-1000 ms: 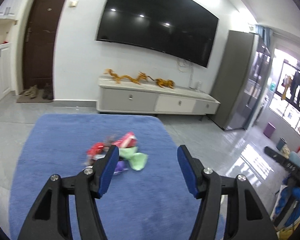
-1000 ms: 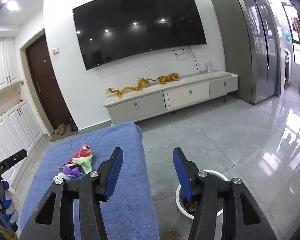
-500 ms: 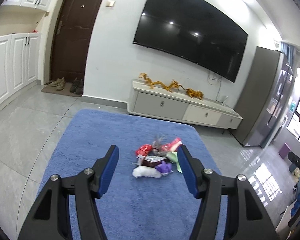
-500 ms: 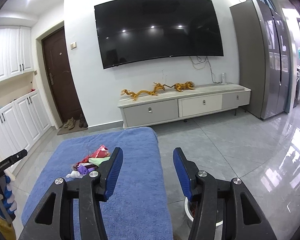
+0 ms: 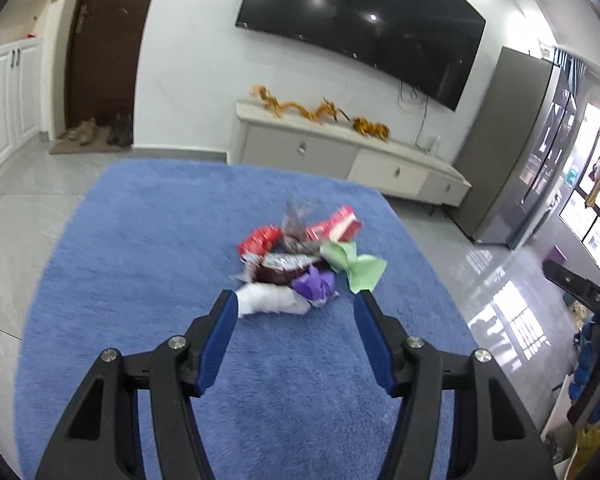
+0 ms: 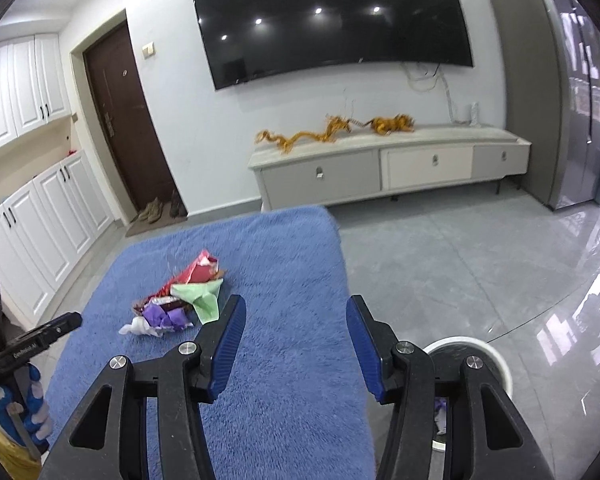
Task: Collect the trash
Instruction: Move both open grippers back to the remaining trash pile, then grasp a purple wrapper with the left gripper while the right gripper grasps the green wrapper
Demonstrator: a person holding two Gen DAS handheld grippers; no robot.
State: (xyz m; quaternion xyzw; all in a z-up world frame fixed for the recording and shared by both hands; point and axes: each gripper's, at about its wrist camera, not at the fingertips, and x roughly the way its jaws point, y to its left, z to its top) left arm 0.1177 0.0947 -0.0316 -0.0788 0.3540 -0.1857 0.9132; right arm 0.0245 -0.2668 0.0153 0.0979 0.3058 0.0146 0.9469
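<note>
On the blue-covered desk (image 5: 140, 240) your trash pile (image 5: 300, 256) of crumpled wrappers lies near its middle, with the white wad (image 5: 268, 299) nearest you. Your left tongs (image 5: 294, 304) stand apart just short of that wad, clamping nothing. Your right tongs (image 6: 294, 312) are also apart and empty, off to the pile's right, with a white bin (image 6: 480, 354) on the floor behind them.

left wrist: close above fuzzy blue cloth-covered table (image 5: 140, 240), facing wall-mounted black television (image 5: 360, 32) | right wrist: farther right, near table's edge | shared: table, television, colourful wrapper pile (image 6: 180, 300)
</note>
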